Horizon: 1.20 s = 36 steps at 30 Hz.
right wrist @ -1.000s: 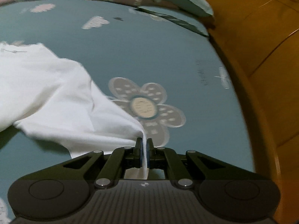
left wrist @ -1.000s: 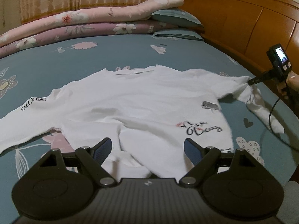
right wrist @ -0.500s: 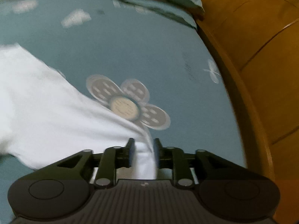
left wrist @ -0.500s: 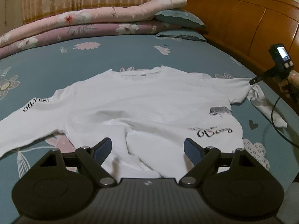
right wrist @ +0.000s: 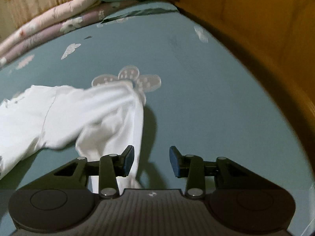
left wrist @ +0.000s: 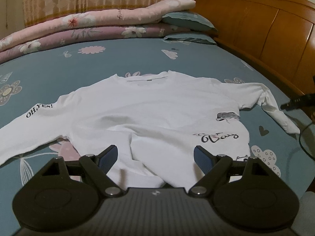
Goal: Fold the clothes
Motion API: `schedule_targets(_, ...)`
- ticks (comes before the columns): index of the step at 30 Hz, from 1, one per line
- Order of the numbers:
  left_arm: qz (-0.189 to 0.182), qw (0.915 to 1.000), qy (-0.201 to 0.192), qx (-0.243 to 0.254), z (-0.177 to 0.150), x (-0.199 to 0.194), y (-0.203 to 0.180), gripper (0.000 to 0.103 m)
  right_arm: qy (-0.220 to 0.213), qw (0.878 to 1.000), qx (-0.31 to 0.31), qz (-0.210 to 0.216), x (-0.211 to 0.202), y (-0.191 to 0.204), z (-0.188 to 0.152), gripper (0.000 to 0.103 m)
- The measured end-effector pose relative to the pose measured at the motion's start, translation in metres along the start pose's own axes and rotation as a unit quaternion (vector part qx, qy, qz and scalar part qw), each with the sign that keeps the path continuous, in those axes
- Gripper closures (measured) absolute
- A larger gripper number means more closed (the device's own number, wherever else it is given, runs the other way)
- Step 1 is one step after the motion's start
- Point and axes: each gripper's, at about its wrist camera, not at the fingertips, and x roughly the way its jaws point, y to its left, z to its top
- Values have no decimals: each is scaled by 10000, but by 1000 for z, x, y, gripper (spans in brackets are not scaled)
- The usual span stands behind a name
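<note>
A white long-sleeved shirt point(left wrist: 149, 114) lies spread on the blue flowered bed sheet point(left wrist: 118, 59), collar at the far side and black lettering on its left sleeve and lower right. My left gripper point(left wrist: 155, 156) hovers open over the rumpled hem, holding nothing. The shirt's right sleeve point(right wrist: 110, 114) lies bent on the sheet in the right wrist view. My right gripper point(right wrist: 151, 160) stands open just above it, the sleeve's cuff end running under its left finger. Its tip also shows at the right edge of the left wrist view as a dark bar point(left wrist: 297, 103).
Folded pink and purple quilts point(left wrist: 94, 27) and teal pillows point(left wrist: 187, 19) are stacked at the far side of the bed. A wooden headboard point(left wrist: 265, 29) runs along the right. A black cable point(left wrist: 303, 139) hangs at the right edge.
My right gripper was shut on the right sleeve, then opened and let it fall onto the sheet. The sleeve now lies flatter. My left gripper stayed open above the hem.
</note>
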Motion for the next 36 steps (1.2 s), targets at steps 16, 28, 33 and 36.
schedule_targets(16, -146, 9989, -64, 430, 6, -14, -39, 18, -139, 9753, 166, 2196, -45, 38, -72, 60)
schedule_targets(28, -198, 9985, -75, 504, 6, -15, -50, 18, -599, 9863, 578, 1421, -49, 17, -61, 59)
schedule_targets(33, -182, 9984, -25, 530, 6, -12, -52, 18, -180, 9910, 509, 1227, -15, 25, -61, 76)
schedule_targets(36, -135, 9986, -21, 515, 7, -11, -50, 18, -112, 9952, -42, 975, -18, 35, -55, 102)
